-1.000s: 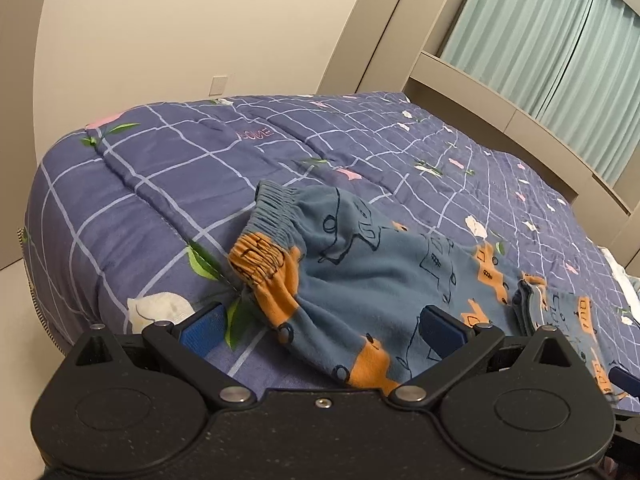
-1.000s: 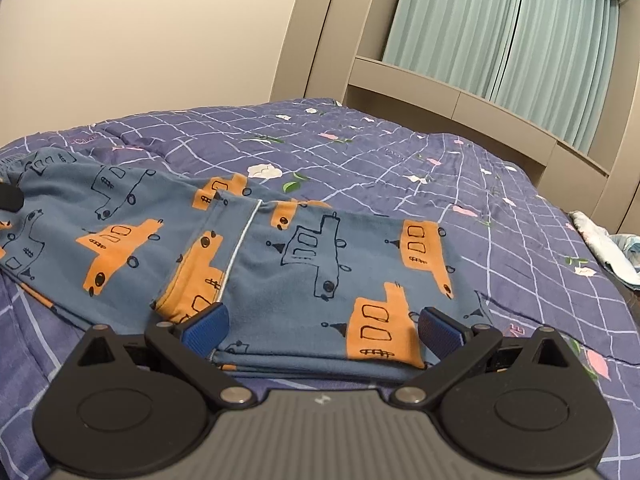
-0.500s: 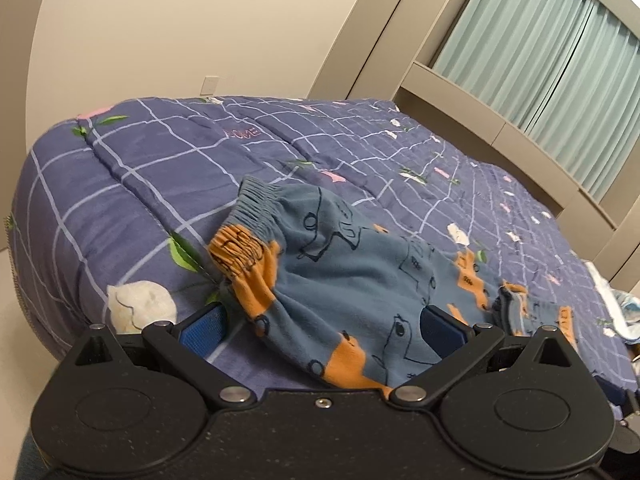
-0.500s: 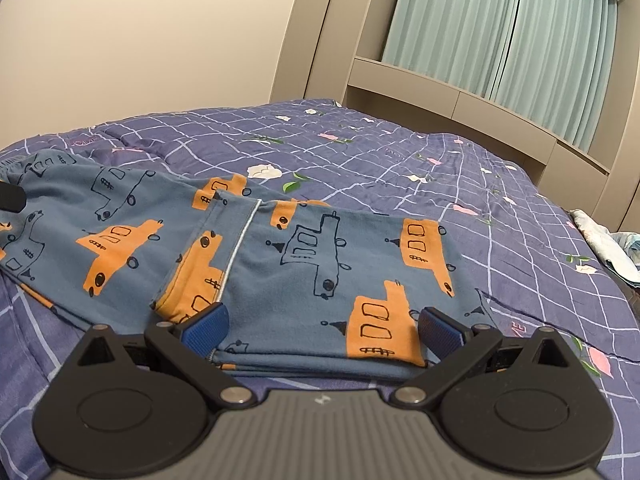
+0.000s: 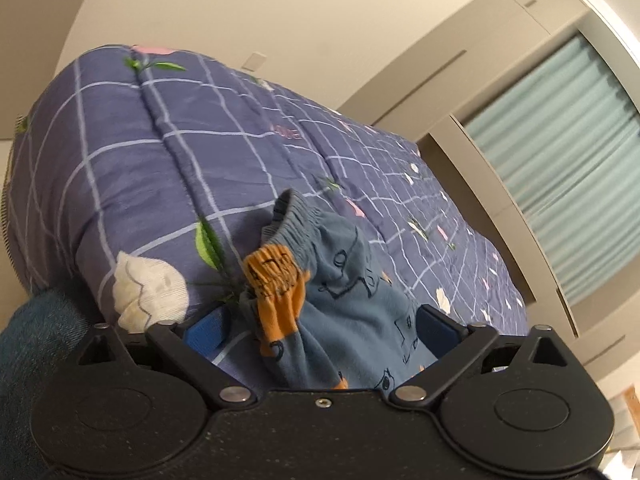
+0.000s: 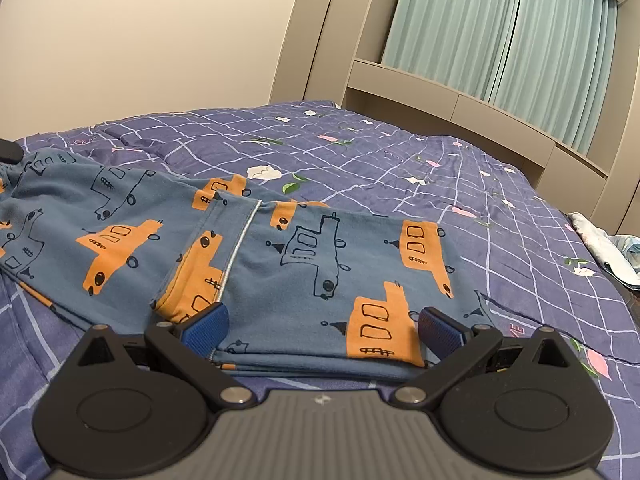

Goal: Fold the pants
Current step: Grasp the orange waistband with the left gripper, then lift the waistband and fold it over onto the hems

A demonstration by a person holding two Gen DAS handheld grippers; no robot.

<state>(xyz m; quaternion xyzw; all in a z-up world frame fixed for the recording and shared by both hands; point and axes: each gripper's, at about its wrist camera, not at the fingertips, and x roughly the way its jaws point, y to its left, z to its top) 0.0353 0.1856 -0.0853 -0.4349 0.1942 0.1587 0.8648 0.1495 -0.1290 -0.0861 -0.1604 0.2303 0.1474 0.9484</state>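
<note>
Pants (image 6: 304,264): soft knit, ruched waistband | left tool (image 5: 324,326): closing around bunched waistband, not gripping | right tool (image 6: 320,330): wide open

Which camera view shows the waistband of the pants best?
The left wrist view. There the gathered waistband stands bunched up just ahead of the left gripper, whose jaws are closing around the pants. The right wrist view shows only the folded legs; the waistband end runs off its left edge.

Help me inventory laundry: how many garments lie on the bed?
2: the truck-print pants on the quilt before the right gripper; a pale crumpled cloth at the right edge, partly cut off.
</note>
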